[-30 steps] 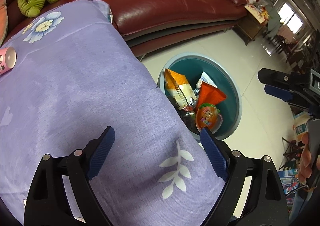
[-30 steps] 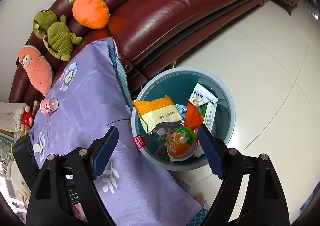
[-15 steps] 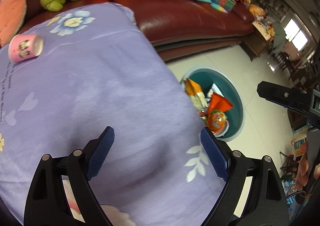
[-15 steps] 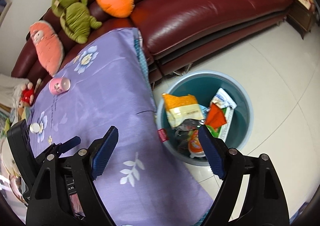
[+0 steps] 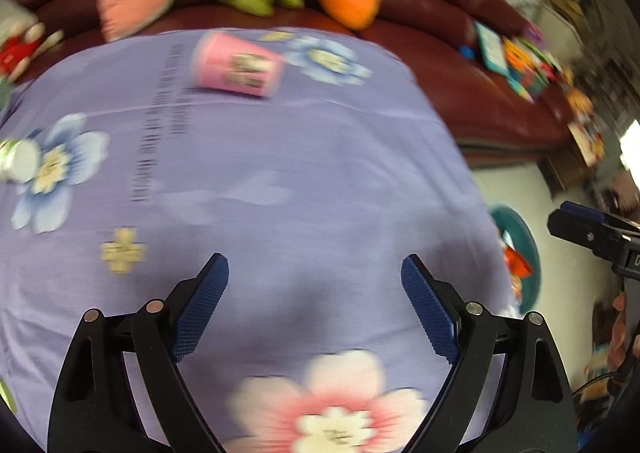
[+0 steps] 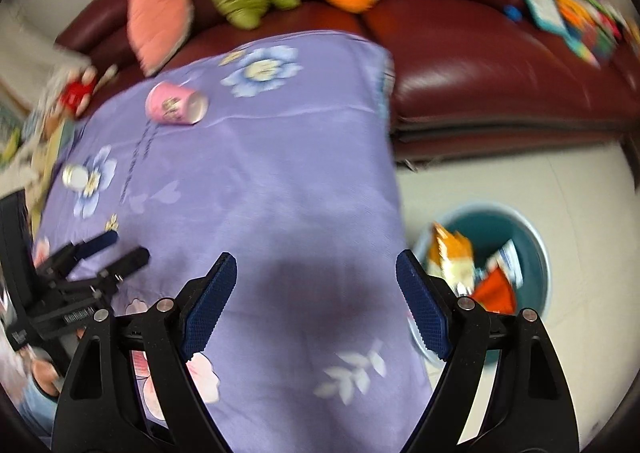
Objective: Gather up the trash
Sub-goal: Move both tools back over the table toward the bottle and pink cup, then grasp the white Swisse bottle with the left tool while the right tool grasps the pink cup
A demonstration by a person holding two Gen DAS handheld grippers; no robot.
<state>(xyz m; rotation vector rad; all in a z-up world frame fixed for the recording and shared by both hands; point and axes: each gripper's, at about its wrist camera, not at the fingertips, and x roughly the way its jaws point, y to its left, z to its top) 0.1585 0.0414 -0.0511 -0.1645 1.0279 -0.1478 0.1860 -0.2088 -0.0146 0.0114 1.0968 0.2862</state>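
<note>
Both claws are hanging over a tabletop draped in a purple flowered cloth, and both views are smeared by motion blur. The left claw is gaping wide with nothing between its blue pads, and the right claw is likewise spread wide and gripping nothing. A pink cup is lying on its side near the far edge of the cloth, its open mouth showing in the right wrist view. A small white-ended can is lying on its side toward the left edge, well apart from the cup. A teal bin is standing on the pale floor just beside the tabletop's right edge, with snack wrappers sitting inside it. Plush toys are leaning along the dark red sofa behind the tabletop.
</note>
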